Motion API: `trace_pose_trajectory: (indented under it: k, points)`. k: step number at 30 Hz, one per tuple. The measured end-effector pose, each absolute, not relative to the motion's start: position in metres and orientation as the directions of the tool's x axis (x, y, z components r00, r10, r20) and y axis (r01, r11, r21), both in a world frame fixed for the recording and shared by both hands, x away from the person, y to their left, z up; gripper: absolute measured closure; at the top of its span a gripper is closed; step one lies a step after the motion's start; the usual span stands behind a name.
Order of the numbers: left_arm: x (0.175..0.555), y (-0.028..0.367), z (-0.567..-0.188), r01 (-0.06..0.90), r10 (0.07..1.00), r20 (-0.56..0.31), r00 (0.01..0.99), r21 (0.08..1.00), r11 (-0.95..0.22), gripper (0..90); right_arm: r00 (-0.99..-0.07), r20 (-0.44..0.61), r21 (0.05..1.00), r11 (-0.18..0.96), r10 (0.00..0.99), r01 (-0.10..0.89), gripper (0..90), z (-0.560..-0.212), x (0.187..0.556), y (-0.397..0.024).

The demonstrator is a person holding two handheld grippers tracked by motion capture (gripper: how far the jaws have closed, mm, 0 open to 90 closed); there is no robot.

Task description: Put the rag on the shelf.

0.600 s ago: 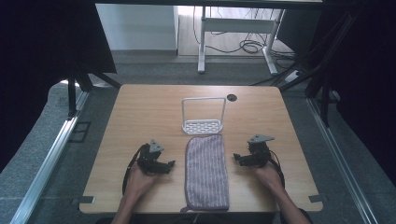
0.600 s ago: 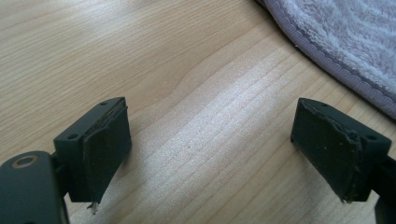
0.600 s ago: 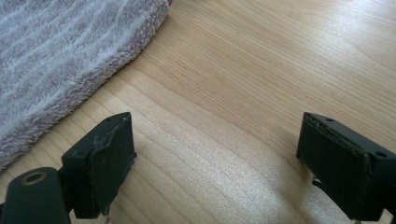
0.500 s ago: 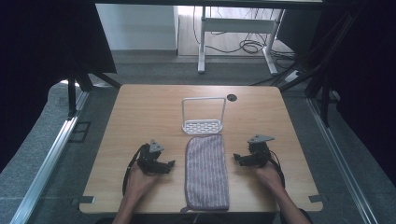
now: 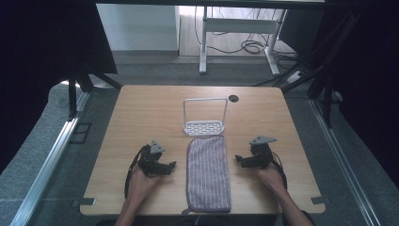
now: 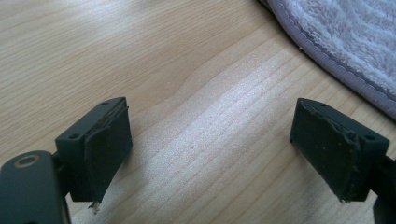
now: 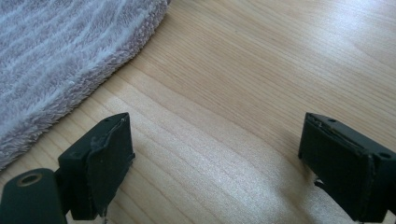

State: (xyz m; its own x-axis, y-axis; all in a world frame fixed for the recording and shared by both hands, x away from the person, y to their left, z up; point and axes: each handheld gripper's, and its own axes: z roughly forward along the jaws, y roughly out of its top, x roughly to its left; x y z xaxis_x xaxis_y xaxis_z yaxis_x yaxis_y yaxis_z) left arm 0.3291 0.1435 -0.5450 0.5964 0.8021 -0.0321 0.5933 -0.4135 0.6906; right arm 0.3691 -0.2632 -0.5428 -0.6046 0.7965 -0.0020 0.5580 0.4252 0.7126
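A striped grey-lilac towel [image 5: 208, 173] lies flat on the wooden table [image 5: 150, 113], running from the front edge toward the middle. Just behind it stands a small white wire rack [image 5: 204, 116]. My left gripper [image 5: 170, 165] rests on the table left of the towel, jaws wide open and pointing at it. In the left gripper view the towel's hem [image 6: 336, 46] crosses the upper right, beyond the open gripper [image 6: 224, 154]. My right gripper [image 5: 239, 161] rests right of the towel, open too. The right gripper view shows the towel's fluffy edge [image 7: 70, 60] at upper left, ahead of that gripper [image 7: 224, 172].
A dark round hole [image 5: 233, 98] sits in the table near its back edge. Beyond the table are a white desk frame [image 5: 235, 28] and cables on the floor. Black curtains hang at both sides. Metal rails [image 5: 47, 160] run along the floor.
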Motion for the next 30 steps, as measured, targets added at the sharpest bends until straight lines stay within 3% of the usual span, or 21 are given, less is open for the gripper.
trace_pose_trajectory:
  k: [18, 30]
  points:
    - [0.331, 0.141, -0.540, 0.590, 0.793, -0.049, 0.607, 0.696, -0.409, 16.6, -0.615, 0.020, 0.685, 0.437, 0.788, 0.583, 16.1, -0.533, 0.367, -0.254]
    - [0.349, 0.118, -0.521, 0.557, 0.755, -0.076, 0.652, 0.724, -0.408, 22.8, -0.613, 0.120, 0.700, 0.371, 0.781, 0.610, 17.9, -0.513, 0.374, -0.245]
